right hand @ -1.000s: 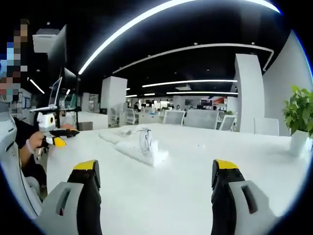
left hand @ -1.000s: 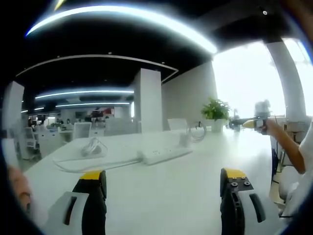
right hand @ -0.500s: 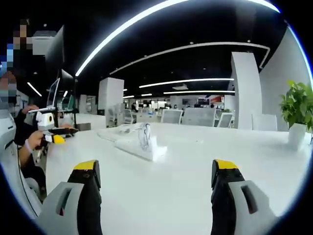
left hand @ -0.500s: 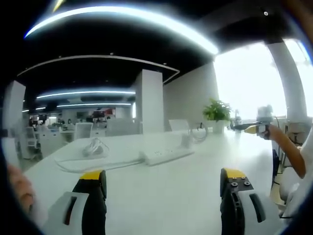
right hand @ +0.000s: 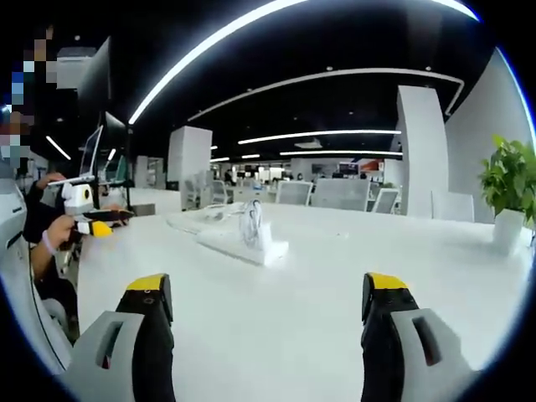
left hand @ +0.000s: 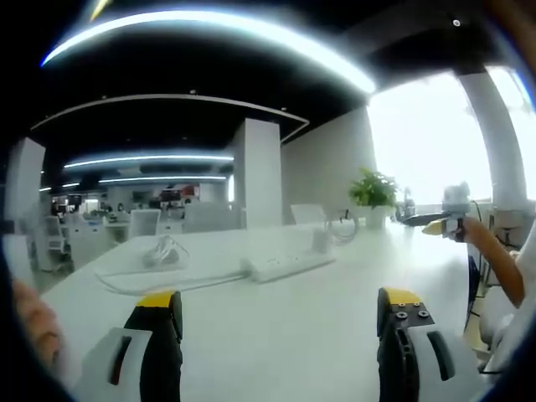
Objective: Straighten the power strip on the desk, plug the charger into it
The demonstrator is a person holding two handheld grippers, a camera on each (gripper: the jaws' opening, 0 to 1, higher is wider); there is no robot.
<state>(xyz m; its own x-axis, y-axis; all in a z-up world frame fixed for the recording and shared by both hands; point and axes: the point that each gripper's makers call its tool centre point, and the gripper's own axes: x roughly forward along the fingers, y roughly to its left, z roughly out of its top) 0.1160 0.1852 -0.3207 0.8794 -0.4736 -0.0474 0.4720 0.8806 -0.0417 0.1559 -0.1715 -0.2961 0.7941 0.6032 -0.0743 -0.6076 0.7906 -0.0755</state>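
Left claw [left hand: 279, 322]: spread, empty, low over the surface [left hand: 285, 335].
Right claw [right hand: 266, 322]: spread, empty too.
Power strip [left hand: 286, 265]: well ahead, lying askew mid-surface, cord trailing left.
Charger [left hand: 319, 241]: apparently just beyond the strip.
Advice: close in, nudge one end square, steady the other.

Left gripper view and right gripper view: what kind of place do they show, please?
Most likely an open-plan office. A long white desk carries a white power strip. Rows of office chairs stand behind it under long ceiling light strips, and a potted plant stands at the far end.
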